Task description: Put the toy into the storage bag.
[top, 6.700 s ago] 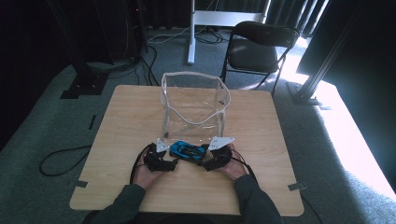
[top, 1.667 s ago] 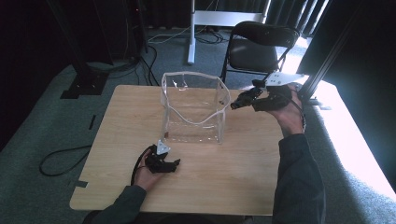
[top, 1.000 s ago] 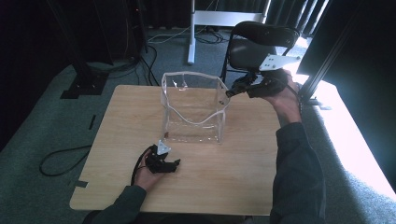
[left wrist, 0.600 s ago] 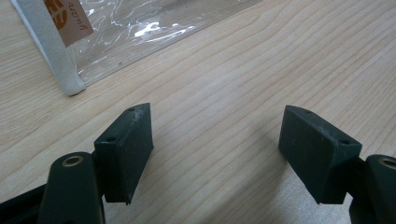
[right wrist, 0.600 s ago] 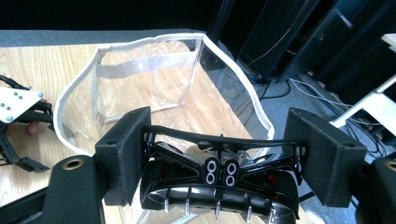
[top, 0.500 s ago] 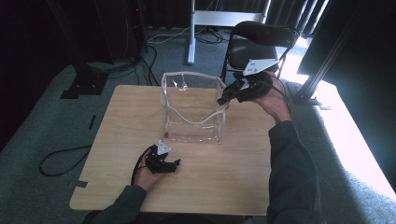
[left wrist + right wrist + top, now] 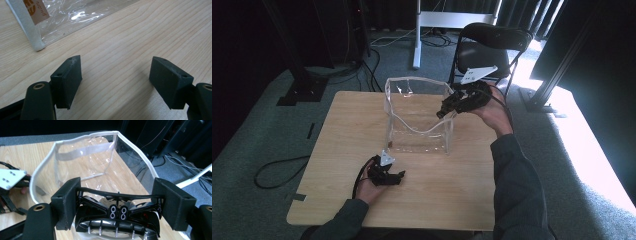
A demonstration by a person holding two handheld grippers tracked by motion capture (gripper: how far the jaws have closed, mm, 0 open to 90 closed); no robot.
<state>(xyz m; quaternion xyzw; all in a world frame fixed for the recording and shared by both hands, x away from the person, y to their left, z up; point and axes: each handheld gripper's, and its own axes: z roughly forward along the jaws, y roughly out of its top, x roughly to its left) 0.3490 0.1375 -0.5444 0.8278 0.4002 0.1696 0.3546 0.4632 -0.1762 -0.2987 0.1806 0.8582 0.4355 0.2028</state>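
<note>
Gripped crosswise between the right gripper's [image 7: 443, 113] jaws, a black toy car [image 7: 117, 220] hung nose-on to the camera, just above the open mouth of a clear plastic bag [image 7: 418, 131]. Its long axis ran along the jaws' line of sight, so the bag's hollow lay directly below and ahead of it. White piping on the bag's rim [image 7: 75, 141] sagged inward at the near side, though the opening looked wide enough to take the car. Standing at the table's [image 7: 462, 200] far middle, the bag was well apart from the left gripper [image 7: 399, 176]. That tool rested low on bare wood by the bag's near corner [image 7: 37, 46], jaws spread and empty, with open tabletop all round.
</note>
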